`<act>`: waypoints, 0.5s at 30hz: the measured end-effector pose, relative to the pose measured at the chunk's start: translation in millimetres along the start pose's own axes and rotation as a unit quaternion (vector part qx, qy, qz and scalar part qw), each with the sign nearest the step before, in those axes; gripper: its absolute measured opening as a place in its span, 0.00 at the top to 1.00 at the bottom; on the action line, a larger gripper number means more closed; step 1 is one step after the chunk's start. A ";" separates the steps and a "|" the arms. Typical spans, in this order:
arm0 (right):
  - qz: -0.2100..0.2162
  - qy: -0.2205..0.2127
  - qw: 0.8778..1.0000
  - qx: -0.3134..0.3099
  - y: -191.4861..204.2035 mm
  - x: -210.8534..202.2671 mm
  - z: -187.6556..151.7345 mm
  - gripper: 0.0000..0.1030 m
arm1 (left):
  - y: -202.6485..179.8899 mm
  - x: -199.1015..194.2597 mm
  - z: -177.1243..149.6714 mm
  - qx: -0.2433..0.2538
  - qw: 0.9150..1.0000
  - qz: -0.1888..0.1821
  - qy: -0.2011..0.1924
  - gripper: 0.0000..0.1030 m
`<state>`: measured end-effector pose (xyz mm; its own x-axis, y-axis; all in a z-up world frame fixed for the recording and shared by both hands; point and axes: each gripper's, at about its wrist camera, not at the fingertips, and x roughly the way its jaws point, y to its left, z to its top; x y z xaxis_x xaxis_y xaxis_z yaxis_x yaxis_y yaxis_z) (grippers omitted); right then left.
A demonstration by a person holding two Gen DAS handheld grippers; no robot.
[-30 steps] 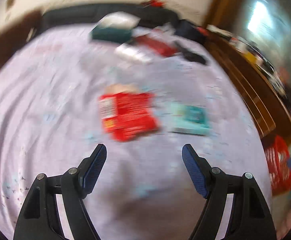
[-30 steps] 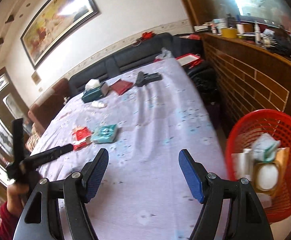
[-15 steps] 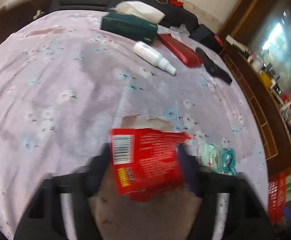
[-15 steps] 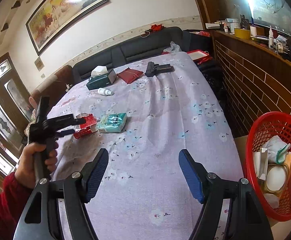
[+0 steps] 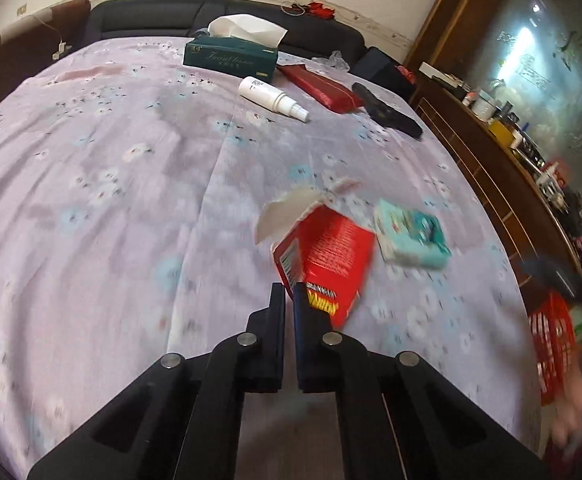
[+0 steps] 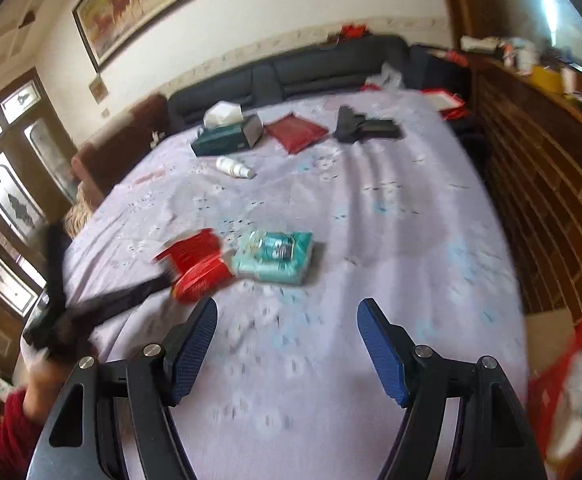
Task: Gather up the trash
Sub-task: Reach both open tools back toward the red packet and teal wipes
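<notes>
My left gripper [image 5: 290, 294] is shut on the near edge of a torn red carton [image 5: 331, 256] and holds it tilted over the lilac floral tablecloth [image 5: 111, 184]. The carton also shows in the right wrist view [image 6: 197, 264], pinched by the left gripper [image 6: 167, 278]. A teal tissue pack [image 5: 409, 236] lies just right of the carton, and shows in the right wrist view [image 6: 275, 256]. My right gripper [image 6: 287, 338] is open and empty, above the cloth, nearer than the pack. A red basket [image 5: 551, 340] with trash stands off the table's right side.
At the far end lie a green tissue box [image 5: 231, 56], a white spray bottle [image 5: 273, 98], a red pouch [image 5: 321, 88] and a black object [image 5: 387, 114]. A brick-fronted counter [image 6: 551, 184] runs along the right. A dark sofa [image 6: 291, 76] is behind the table.
My left gripper closed on the red carton and lifted its near edge off the cloth. My right gripper swung left toward the teal pack, so the basket slid to the frame's edge.
</notes>
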<state>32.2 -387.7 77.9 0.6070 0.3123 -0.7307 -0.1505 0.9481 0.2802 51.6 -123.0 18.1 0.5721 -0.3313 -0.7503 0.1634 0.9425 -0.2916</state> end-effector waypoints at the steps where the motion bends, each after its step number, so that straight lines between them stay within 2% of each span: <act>1: 0.000 0.010 1.000 -0.002 -0.7 15.3 9.7 0.25 | -0.6 -5.7 -5.3 0.004 1.000 -0.003 0.001 0.97; 3: -0.019 0.021 1.000 -0.010 -1.2 42.2 26.3 0.26 | -1.4 -13.9 -14.5 0.014 1.000 -0.007 0.003 0.97; 6: -0.011 0.028 0.999 -0.016 -4.9 82.8 51.5 0.26 | -1.2 -25.2 -24.3 0.027 0.999 -0.024 0.012 0.97; 8: -0.011 0.042 0.999 -0.017 -8.3 105.2 61.2 0.26 | -0.2 -33.4 -25.8 0.035 0.999 -0.026 0.004 0.95; 10: -0.010 0.063 0.998 -0.023 -9.7 124.8 64.6 0.26 | 2.9 -40.2 -23.3 0.041 0.999 -0.015 -0.007 0.70; 11: -0.009 0.068 0.997 -0.023 -9.8 128.3 63.4 0.26 | 6.1 -42.0 -19.7 0.039 0.999 -0.006 -0.013 0.46; 12: 0.001 0.081 0.996 -0.023 -9.6 131.3 60.2 0.26 | 10.1 -44.6 -15.8 0.035 0.999 0.002 -0.025 0.41; 15: 0.042 0.091 0.994 -0.036 -2.9 119.0 49.6 0.26 | 15.0 -41.9 -0.8 0.038 0.999 0.013 -0.035 0.41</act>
<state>143.6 -356.3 21.1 0.4401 0.3893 -0.8092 -0.2531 0.9184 0.3042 29.5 -95.0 44.7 0.6318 -0.3048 -0.7127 0.2057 0.9524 -0.2250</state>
